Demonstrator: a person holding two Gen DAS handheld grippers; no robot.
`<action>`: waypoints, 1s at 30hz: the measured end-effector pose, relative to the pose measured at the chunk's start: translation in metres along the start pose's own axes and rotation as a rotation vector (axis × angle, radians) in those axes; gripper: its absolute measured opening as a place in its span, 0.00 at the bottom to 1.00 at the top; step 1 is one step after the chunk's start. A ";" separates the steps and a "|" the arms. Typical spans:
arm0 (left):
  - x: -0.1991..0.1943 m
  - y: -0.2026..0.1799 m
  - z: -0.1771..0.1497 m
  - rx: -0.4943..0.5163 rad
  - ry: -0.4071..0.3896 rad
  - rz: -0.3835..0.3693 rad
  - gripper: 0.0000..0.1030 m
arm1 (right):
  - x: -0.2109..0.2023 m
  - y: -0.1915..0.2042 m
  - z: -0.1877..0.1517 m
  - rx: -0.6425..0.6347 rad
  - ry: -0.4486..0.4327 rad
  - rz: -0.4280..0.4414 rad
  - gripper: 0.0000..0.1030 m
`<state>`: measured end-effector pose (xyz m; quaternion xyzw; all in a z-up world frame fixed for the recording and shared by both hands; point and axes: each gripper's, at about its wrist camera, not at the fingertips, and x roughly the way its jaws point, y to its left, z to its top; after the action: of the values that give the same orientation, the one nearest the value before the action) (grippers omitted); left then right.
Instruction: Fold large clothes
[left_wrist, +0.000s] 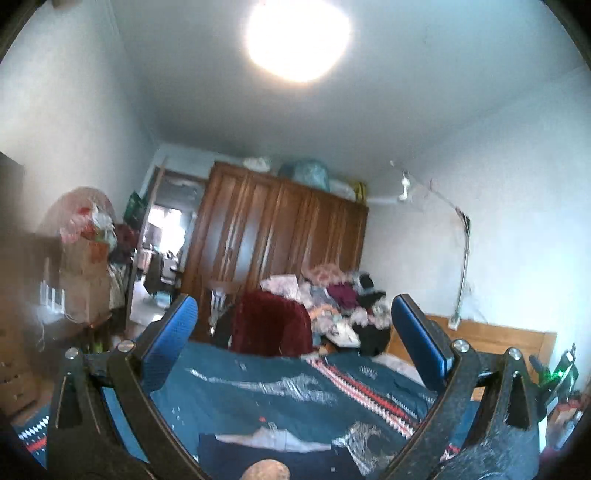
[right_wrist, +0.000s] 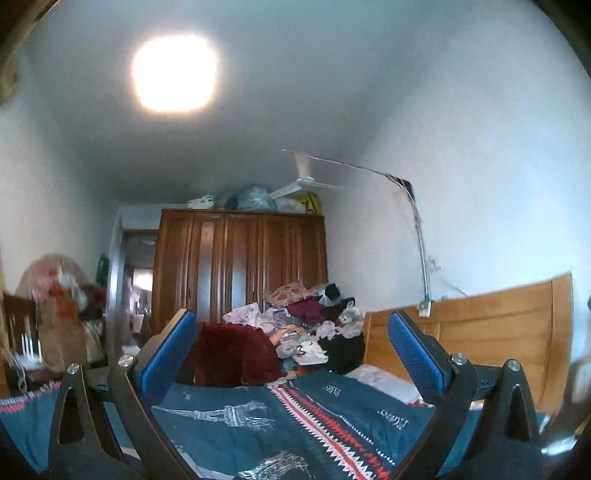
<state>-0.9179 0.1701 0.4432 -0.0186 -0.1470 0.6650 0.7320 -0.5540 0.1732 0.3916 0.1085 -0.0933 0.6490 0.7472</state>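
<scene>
Right now both grippers are spread wide and hold nothing. The left gripper (left_wrist: 295, 332) has its two blue fingers (left_wrist: 173, 332) far apart, with only air between them. The right gripper (right_wrist: 291, 343) is the same, blue pads (right_wrist: 413, 350) apart and nothing pinched.

Both point level across the bed, not down at the cloth. Under them lies a dark teal bedcover (left_wrist: 288, 398) with a red and white zigzag stripe (right_wrist: 321, 428) and tower drawings. It may be the big thing to fold, but I cannot tell for sure.

Past the cover is a dark red fuzzy garment (left_wrist: 269, 325), draped in a hump at the far end of the bed. Just beside it is a big messy pile of clothes (right_wrist: 310, 328), all mixed up. Behind that stands a wooden wardrobe (right_wrist: 240, 266), and a wooden headboard (right_wrist: 480, 321) runs along the right.

I think no fold is started yet. A piece has to be picked first.

What could go wrong? The pile is tangled, so a grab there could pull up two or three things at once. The fuzzy red one is thick and may slip from the pads if only a thin edge is pinched. A reach down could also pinch the bedcover by mistake.
</scene>
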 end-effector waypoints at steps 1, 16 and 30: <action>-0.005 0.001 0.005 0.004 -0.026 0.028 1.00 | 0.001 -0.008 0.003 0.012 0.000 -0.010 1.00; -0.067 0.038 0.080 0.359 -0.276 0.562 1.00 | 0.013 -0.126 0.036 0.081 0.015 -0.124 1.00; -0.063 0.140 0.073 0.507 0.078 0.859 1.00 | 0.100 -0.236 -0.008 0.132 0.259 -0.314 1.00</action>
<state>-1.0751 0.1116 0.4700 0.0764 0.0678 0.9199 0.3786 -0.3058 0.2391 0.4019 0.0863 0.0642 0.5380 0.8361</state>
